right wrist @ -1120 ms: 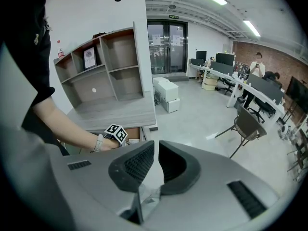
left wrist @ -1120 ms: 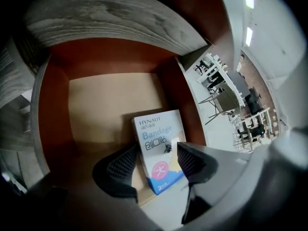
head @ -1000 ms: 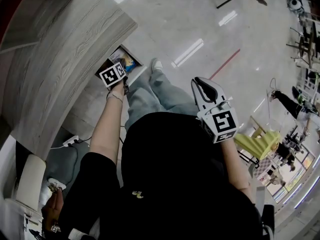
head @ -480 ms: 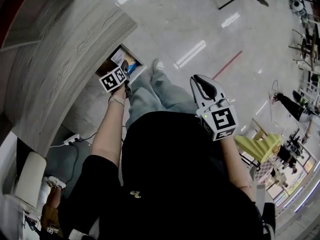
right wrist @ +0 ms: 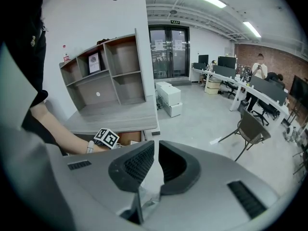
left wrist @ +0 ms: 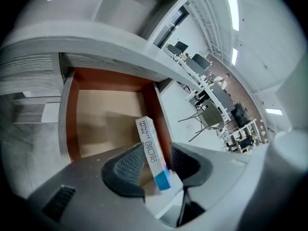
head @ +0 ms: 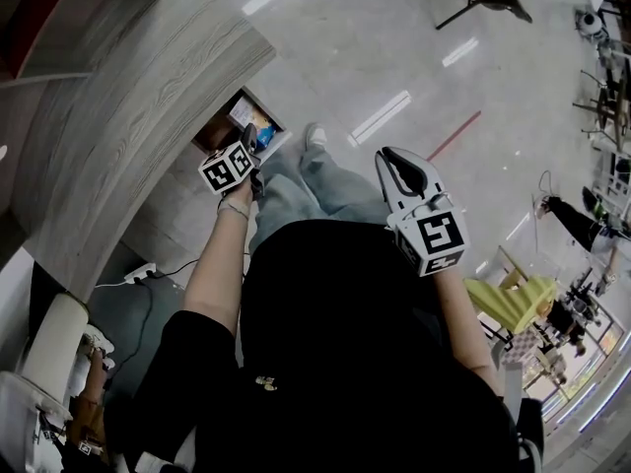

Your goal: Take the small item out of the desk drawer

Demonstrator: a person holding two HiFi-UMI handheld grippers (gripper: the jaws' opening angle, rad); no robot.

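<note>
A small white and blue box (left wrist: 149, 138) was held upright between the pads of the left tool (left wrist: 156, 153). The jaws of that tool had just been closing and were clamped on the two flat sides of the box. The box was seen against the open drawer (left wrist: 103, 114), whose pale bottom and reddish-brown walls were shown behind it, under the edge of the grey wood-grain worktop (left wrist: 96, 42). The right tool (right wrist: 155, 150) was held well apart from the drawer, over the glossy pale floor (head: 394, 37), with its jaws brought together and nothing gripped between them
</note>
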